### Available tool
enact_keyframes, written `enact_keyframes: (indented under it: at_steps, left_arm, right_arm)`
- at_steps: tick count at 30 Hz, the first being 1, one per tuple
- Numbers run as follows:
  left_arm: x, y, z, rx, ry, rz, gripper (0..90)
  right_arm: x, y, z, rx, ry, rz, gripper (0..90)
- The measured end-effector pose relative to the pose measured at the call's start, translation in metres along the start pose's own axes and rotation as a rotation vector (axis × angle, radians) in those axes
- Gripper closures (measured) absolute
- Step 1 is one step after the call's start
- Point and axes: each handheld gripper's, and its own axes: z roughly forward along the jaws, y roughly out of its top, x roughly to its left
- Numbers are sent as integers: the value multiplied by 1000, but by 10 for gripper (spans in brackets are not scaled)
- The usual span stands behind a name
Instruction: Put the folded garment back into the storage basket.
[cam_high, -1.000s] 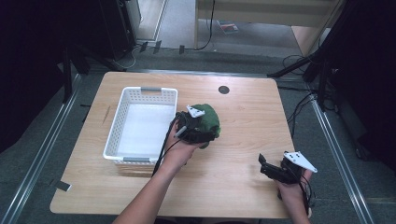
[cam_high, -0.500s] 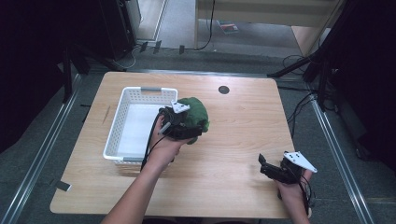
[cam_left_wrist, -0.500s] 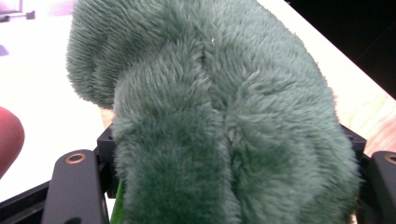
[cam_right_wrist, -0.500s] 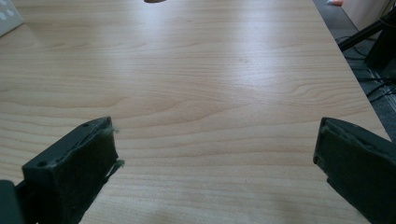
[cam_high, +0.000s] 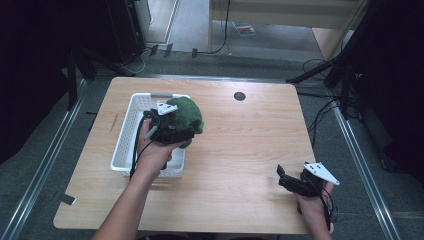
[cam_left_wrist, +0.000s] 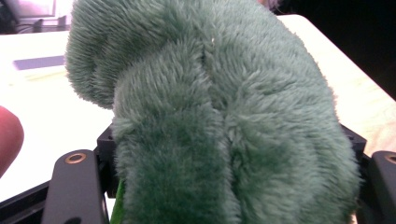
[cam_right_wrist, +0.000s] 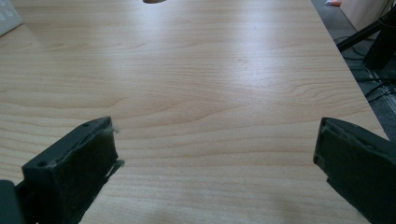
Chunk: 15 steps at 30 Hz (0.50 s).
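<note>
The green plush toy (cam_high: 186, 116) is clamped between the jaws of the left gripper (cam_high: 176, 131), held up over the right-hand rim of the white plastic basket (cam_high: 131, 135); in the left gripper view its fur (cam_left_wrist: 224, 116) bulges out between both jaws. The right gripper (cam_high: 288, 180) sits low near the table's (cam_high: 240, 150) near right corner, well apart, jaws spread wide with bare wood between them (cam_right_wrist: 215, 154)
</note>
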Motion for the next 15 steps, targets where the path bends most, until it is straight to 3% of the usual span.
enact_keyframes:
  at_steps: [12,15]
  left_arm:
    - [50,-5,-14,-23,71,-82,261]
    - [57,-7,-14,-25,80,-93,261]
  right_arm:
    - [0,0,0,0,0,0,0]
    - [0,0,0,-1,2,-1,0]
